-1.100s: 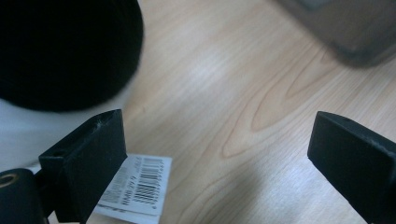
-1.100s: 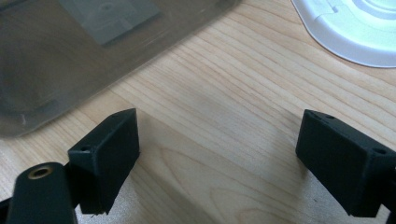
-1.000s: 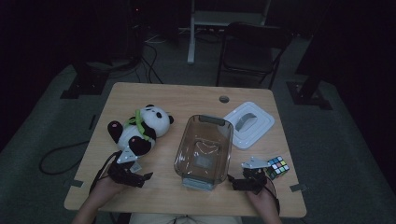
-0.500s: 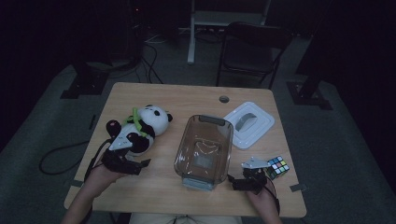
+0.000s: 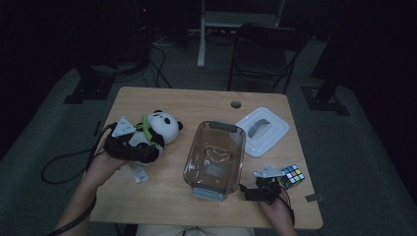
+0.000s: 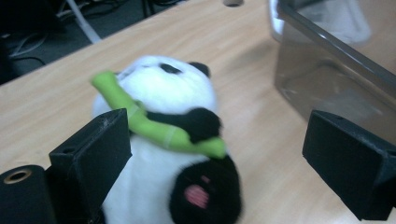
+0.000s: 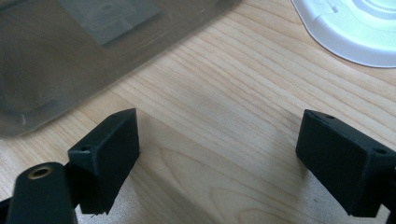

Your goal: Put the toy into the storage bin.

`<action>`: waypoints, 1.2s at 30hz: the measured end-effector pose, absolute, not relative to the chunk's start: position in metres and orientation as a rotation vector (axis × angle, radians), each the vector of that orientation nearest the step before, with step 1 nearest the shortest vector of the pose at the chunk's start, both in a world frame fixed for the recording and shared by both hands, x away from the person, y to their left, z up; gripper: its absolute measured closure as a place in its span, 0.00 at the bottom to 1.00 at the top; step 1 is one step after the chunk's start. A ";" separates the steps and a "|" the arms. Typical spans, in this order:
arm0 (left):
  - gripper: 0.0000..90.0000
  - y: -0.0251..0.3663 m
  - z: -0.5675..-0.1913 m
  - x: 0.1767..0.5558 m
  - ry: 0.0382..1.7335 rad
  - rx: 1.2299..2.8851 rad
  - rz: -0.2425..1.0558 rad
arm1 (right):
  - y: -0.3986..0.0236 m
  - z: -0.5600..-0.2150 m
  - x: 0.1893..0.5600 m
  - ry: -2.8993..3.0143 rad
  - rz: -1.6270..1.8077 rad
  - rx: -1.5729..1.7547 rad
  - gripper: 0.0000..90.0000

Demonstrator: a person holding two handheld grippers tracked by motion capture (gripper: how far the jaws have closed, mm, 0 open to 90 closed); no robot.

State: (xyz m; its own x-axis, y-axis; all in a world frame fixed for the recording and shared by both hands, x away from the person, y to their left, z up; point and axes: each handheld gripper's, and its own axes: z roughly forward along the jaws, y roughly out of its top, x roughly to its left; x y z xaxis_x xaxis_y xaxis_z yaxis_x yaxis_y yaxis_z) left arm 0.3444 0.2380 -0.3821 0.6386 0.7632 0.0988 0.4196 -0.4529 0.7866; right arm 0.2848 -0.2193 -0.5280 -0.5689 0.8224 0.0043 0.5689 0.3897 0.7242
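Note:
A black-and-white panda plush (image 5: 158,127) holding a green bamboo stick lies on the left of the wooden table (image 5: 172,101). My left gripper (image 5: 134,150) is open, with its jaws on either side of the panda's body (image 6: 161,154); the left jaw touches the plush and the right jaw stands well clear of it. My right gripper (image 5: 263,189) rests near the table's front right edge. It is open (image 7: 217,158) over bare wood with nothing between its jaws.
A clear plastic container (image 5: 215,157) stands mid-table between the grippers, close to the panda's right (image 6: 336,70). Its white lid (image 5: 262,130) lies at the back right. A colour cube (image 5: 292,176) sits just right of my right gripper. A paper tag (image 5: 139,173) lies near the panda.
My left gripper has moved forward from the table's front left edge to the panda, and its jaws now straddle the plush. The right gripper has stayed put.

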 end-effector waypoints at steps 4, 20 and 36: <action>0.09 0.241 -0.385 0.361 0.959 2.097 0.588 | -0.219 -0.528 0.285 2.298 0.989 1.208 0.14; 0.10 0.254 -0.410 0.408 1.105 2.108 0.561 | -0.219 -0.528 0.285 2.297 0.987 1.209 0.14; 0.25 0.250 -0.427 0.420 1.123 2.130 0.502 | -0.219 -0.528 0.285 2.295 0.986 1.212 0.14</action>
